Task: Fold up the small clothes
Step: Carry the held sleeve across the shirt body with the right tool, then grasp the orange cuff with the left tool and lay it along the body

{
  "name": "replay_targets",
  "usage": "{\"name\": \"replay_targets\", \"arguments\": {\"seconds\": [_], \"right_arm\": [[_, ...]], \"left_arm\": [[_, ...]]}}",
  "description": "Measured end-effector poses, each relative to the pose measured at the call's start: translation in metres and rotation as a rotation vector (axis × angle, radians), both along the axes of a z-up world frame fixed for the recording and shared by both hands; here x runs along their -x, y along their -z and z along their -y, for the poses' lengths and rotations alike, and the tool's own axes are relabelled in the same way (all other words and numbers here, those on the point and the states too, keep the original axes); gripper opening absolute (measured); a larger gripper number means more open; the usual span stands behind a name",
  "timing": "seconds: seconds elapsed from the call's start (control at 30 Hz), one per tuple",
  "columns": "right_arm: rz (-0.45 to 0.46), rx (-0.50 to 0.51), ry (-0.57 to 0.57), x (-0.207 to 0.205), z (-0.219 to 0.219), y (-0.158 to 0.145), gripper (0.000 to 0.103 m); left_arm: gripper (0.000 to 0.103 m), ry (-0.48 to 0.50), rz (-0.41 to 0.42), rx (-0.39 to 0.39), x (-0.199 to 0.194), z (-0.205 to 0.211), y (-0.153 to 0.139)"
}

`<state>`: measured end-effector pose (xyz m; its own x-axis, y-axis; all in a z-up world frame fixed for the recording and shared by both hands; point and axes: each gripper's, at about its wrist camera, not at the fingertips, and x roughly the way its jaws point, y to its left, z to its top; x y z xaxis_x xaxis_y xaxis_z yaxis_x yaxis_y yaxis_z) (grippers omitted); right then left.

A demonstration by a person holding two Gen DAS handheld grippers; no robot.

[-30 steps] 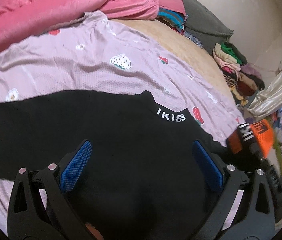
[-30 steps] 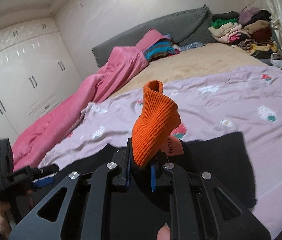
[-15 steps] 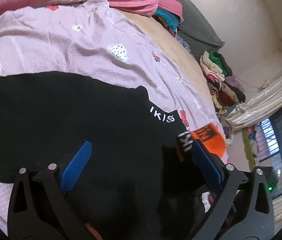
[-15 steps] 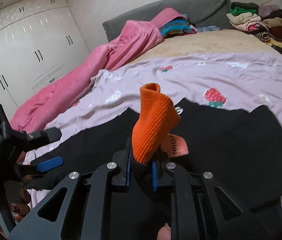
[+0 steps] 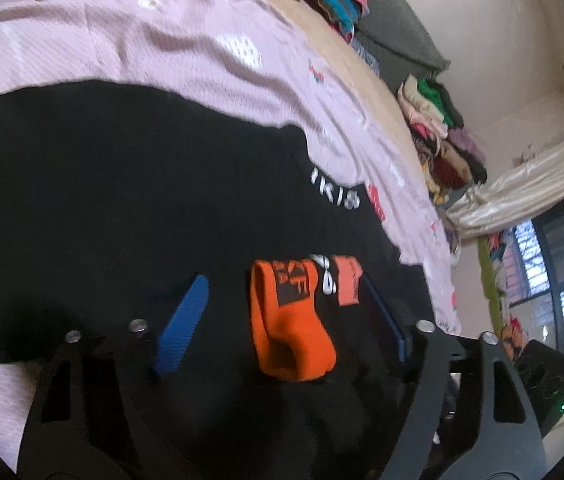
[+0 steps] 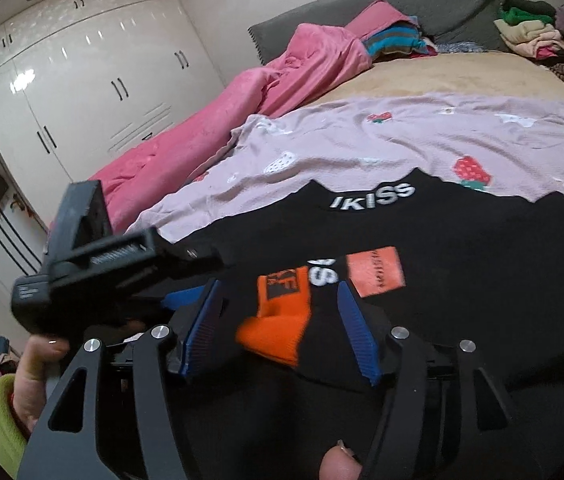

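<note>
orange sock between right gripper pads, untouched

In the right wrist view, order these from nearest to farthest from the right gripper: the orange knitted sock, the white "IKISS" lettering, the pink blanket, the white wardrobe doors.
1. Orange knitted sock: between the fingers of the right gripper, on the black garment.
2. White "IKISS" lettering: ahead, at the garment's far edge.
3. Pink blanket: beyond, to the left on the bed.
4. White wardrobe doors: farthest, against the left wall.
</note>
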<state>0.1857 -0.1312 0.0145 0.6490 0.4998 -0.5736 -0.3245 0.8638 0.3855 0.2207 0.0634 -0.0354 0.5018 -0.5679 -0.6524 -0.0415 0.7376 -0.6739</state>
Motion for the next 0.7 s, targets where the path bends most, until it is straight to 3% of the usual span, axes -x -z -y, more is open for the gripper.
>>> {"name": "replay_targets", "arguments": {"seconds": [0.13,0.2,0.3,0.43,0.57,0.7], "right_arm": [[-0.001,0.000,0.076,0.012,0.031,-0.003,0.059],[0.005,0.014,0.123,0.017,0.049,-0.006,0.059],[0.008,0.010,0.179,0.021,0.072,-0.009,0.059],[0.034,0.031,0.253,0.024,0.098,-0.013,0.059],[0.033,0.054,0.326,0.025,0.121,-0.011,0.059],[0.033,0.055,0.366,0.024,0.134,-0.011,0.059]], "left_arm": [[0.048,0.049,-0.013,-0.083,-0.003,0.028,0.007],[0.046,0.067,-0.015,-0.117,-0.006,0.041,0.010],[0.011,0.108,0.011,-0.232,-0.008,0.067,0.011],[0.009,0.131,0.086,-0.276,-0.001,0.072,-0.004],[0.007,0.092,0.206,-0.255,0.016,0.053,-0.039],[0.007,0.060,0.263,-0.220,0.030,0.036,-0.060]]}}
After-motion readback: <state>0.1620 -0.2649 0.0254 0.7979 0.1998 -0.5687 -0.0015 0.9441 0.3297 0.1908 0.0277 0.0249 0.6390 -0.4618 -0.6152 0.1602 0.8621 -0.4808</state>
